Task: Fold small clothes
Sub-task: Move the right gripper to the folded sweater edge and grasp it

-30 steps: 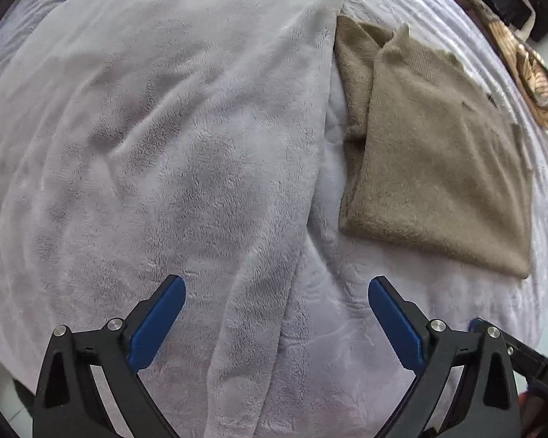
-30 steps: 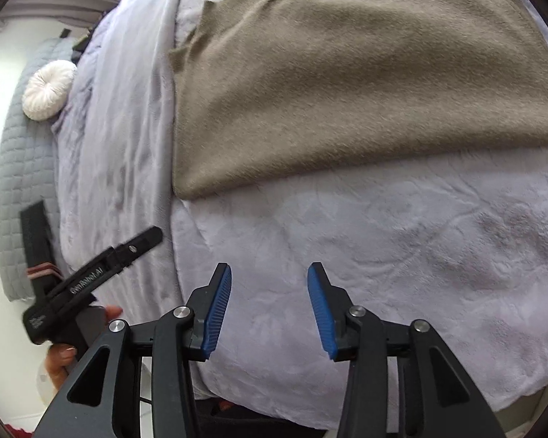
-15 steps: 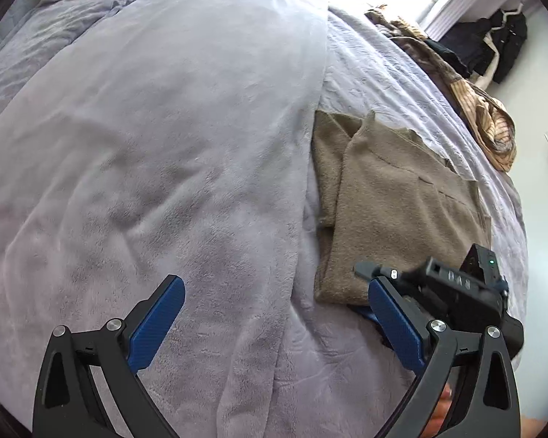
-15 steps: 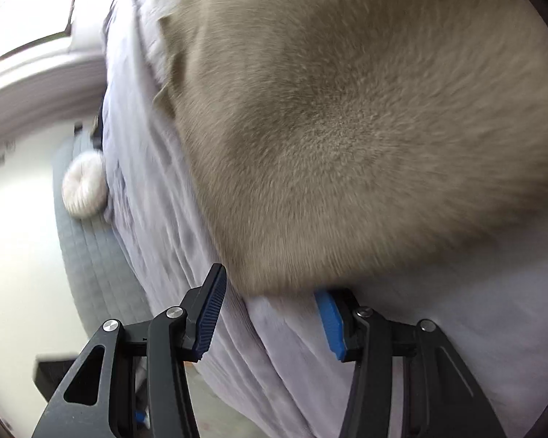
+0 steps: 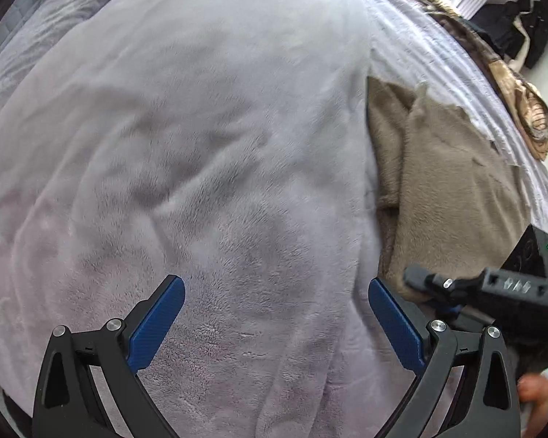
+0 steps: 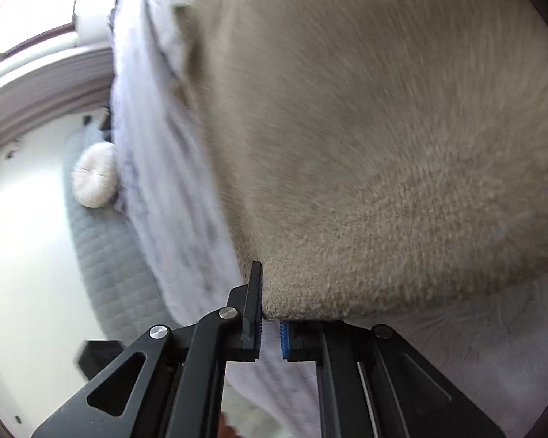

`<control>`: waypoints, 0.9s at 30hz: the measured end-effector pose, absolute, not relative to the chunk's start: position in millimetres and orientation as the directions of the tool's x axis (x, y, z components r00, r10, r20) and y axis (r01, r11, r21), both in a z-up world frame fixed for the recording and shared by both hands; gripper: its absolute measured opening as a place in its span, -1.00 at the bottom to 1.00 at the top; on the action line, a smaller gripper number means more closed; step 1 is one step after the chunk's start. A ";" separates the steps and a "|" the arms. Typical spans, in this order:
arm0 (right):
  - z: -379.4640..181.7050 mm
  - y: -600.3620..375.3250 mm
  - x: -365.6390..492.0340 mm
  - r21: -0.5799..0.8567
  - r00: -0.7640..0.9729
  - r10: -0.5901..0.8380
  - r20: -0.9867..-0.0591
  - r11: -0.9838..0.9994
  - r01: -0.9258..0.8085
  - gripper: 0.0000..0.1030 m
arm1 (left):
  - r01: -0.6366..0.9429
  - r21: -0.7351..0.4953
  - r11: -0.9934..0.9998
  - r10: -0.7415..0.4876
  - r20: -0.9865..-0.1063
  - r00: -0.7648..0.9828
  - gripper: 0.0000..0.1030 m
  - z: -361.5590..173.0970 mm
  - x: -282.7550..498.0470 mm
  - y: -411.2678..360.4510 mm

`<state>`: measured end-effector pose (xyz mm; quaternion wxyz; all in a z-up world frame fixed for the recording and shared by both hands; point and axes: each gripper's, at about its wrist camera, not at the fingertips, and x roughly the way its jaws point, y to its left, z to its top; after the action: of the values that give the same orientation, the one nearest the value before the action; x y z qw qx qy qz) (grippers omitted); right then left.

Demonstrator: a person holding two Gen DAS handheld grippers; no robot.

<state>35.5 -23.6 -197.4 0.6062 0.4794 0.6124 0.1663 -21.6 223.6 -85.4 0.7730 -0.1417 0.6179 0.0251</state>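
Right gripper [image 6: 270,323] pinched on near corner of tan knit garment [image 5: 456,197], lying part-folded on lilac blanket [image 5: 201,146]. Left gripper [image 5: 274,314] spread wide, holding nothing. Risk: shallow bite at 1 corner, likely slip or only 1 layer lifted.

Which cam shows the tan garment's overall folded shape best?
Left wrist: the tan garment lies folded on the blanket, most edges visible. Right wrist shows only a blurred close-up of its near corner, nearly between the right hand-held gripper pads.
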 end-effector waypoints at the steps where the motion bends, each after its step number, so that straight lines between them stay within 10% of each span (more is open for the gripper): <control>1: -203.0 -19.4 34.2 0.764 0.173 0.772 -0.612 0.520 0.381 -0.86 | -0.218 -0.187 0.958 -0.137 -0.965 0.224 0.96 -88.0 -20.6 223.9; 12: -168.6 15.4 15.4 0.632 0.006 0.636 -0.771 0.765 0.124 -0.84 | -0.189 -0.152 0.970 -0.114 -0.974 0.194 0.96 -88.8 -15.8 211.2; 18: -156.7 -8.1 8.4 0.618 0.038 0.620 -0.783 0.771 0.154 -0.16 | -0.141 -0.145 0.979 -0.121 -0.978 0.170 0.96 -86.6 -7.9 196.0; 27: -151.7 -59.3 3.1 0.597 0.096 0.590 -0.802 0.780 0.190 -0.15 | -0.105 -0.125 0.987 -0.110 -0.984 0.141 0.96 -91.6 5.6 172.7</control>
<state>3.1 -59.3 -151.7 0.6778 0.2975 0.6560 0.1475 5.6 172.7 -91.6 0.7508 -0.0819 0.6555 -0.0018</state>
